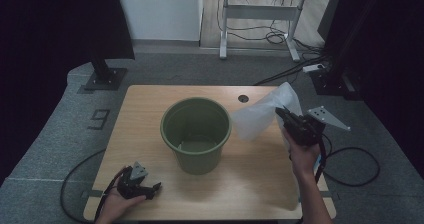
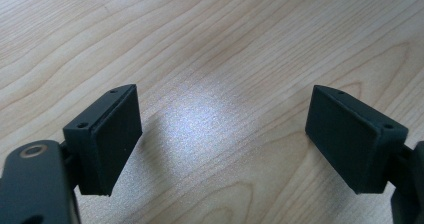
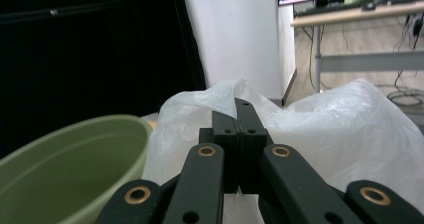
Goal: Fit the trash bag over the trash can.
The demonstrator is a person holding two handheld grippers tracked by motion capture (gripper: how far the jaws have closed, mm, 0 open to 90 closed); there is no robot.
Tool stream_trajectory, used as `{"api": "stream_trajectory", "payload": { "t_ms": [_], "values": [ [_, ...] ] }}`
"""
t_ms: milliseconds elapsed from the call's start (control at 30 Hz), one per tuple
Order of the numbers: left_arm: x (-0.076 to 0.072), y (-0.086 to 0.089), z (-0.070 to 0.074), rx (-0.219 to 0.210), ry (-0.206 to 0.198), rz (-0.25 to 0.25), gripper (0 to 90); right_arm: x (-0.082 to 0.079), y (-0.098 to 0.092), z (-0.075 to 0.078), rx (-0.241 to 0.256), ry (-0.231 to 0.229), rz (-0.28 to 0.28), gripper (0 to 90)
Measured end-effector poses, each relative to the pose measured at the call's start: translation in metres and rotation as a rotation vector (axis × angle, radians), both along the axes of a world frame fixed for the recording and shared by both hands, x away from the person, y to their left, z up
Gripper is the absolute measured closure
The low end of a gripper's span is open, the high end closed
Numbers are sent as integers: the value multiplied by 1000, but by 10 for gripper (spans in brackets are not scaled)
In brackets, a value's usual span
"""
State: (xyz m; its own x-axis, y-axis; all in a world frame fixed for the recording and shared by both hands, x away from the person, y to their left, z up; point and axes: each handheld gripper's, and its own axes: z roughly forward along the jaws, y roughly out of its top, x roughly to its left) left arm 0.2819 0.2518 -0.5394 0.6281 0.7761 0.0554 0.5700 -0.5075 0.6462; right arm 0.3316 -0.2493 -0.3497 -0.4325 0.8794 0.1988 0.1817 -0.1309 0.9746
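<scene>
Nearest to me, my left claw rests on the desk, in front of the green bucket and off to its left. In the left gripper view that claw stands wide, its pads well apart with nothing but bare wood grain between them.

The bucket stands upright at the middle of the desk, and I can see down to its bottom from the high view.

Just right of the bucket, my right claw is clamped on a white plastic bag. The bag billows up beside the bucket's rim, lifted off the desk. In the right gripper view the claw is pressed narrow on the bag, with the bucket at its left.

Behind the bucket, a small round hole sits in the desk near its far edge.
</scene>
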Motion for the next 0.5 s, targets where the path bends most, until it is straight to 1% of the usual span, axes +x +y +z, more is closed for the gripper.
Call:
{"api": "stream_trajectory", "payload": {
  "t_ms": [67,167,333,500],
  "values": [
    [0,0,0,-3,1,0,144,-2,1,7,-5,-23,1,887],
    [0,0,0,-3,1,1,144,-3,4,15,-14,-43,5,887],
    [0,0,0,-3,2,1,145,-7,8,26,-15,-67,11,887],
    [0,0,0,-3,1,0,146,-7,10,35,-16,-82,10,888]
  ]
}}
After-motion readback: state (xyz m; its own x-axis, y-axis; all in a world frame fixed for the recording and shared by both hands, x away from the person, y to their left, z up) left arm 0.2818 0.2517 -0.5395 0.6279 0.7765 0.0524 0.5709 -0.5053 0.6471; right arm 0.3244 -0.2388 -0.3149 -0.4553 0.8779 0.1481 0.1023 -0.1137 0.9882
